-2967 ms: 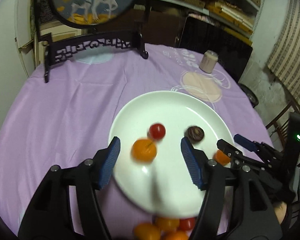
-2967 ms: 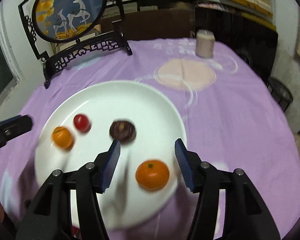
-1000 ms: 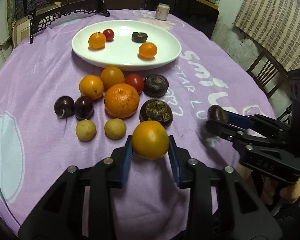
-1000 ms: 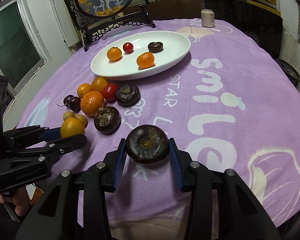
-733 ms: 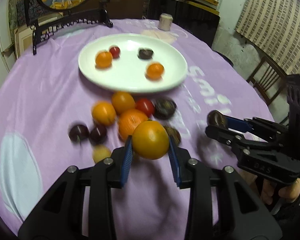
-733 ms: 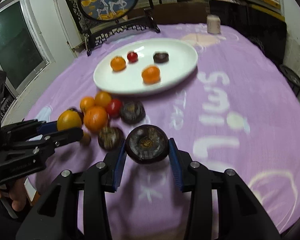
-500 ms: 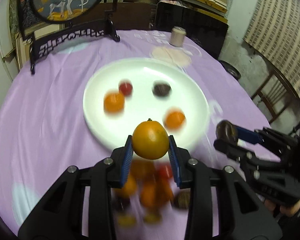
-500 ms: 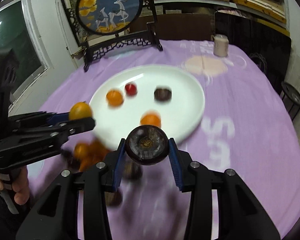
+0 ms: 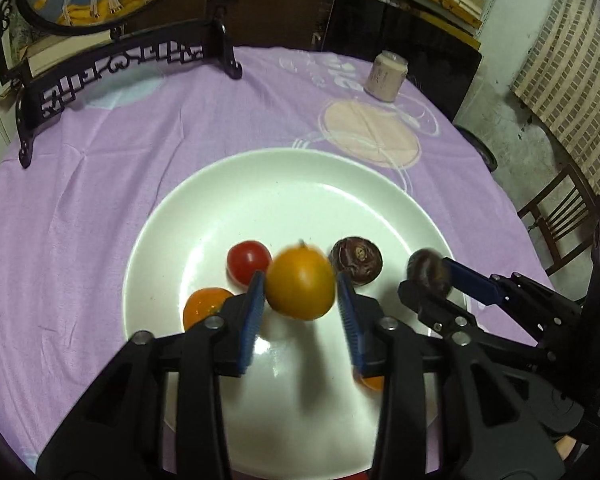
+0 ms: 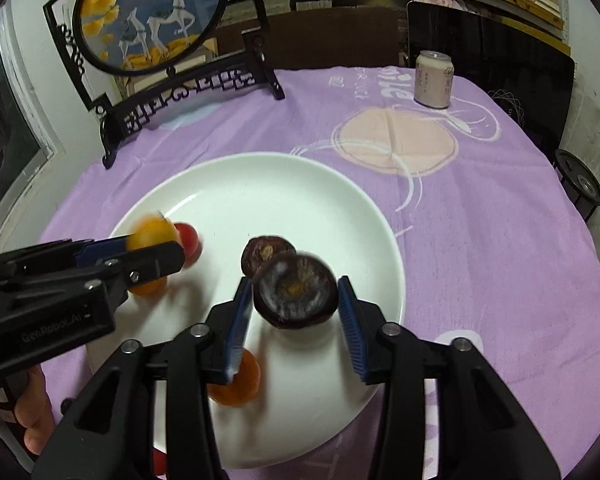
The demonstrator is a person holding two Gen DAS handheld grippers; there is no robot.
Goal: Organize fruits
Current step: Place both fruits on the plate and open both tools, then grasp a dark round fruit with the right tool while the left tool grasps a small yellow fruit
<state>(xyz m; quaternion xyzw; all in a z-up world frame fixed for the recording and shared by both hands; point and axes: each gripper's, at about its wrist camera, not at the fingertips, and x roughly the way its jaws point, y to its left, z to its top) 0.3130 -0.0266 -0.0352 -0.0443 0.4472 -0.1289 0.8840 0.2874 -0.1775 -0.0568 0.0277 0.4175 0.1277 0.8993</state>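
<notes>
My left gripper (image 9: pixel 301 305) is shut on an orange fruit (image 9: pixel 301 285) and holds it over the white plate (image 9: pixel 260 184). On the plate lie a red tomato (image 9: pixel 247 259), a small orange (image 9: pixel 204 309), a dark purple fruit (image 9: pixel 356 261) and another orange (image 9: pixel 370 382), partly hidden. My right gripper (image 10: pixel 296 314) is shut on a dark purple fruit (image 10: pixel 295 290) over the plate's (image 10: pixel 260 184) right half. The left gripper (image 10: pixel 156 246) shows at the left there, the right gripper (image 9: pixel 428 276) at the right in the left wrist view.
A purple cloth (image 9: pixel 80 184) covers the round table. A black framed deer screen (image 10: pixel 156 28) stands at the back left and a can (image 10: pixel 434 80) at the back right. A wooden chair (image 9: pixel 560 216) stands right of the table.
Both grippers have moved forward from the fruit pile on the cloth to over the plate, each carrying its fruit. The pile has dropped out of view.
</notes>
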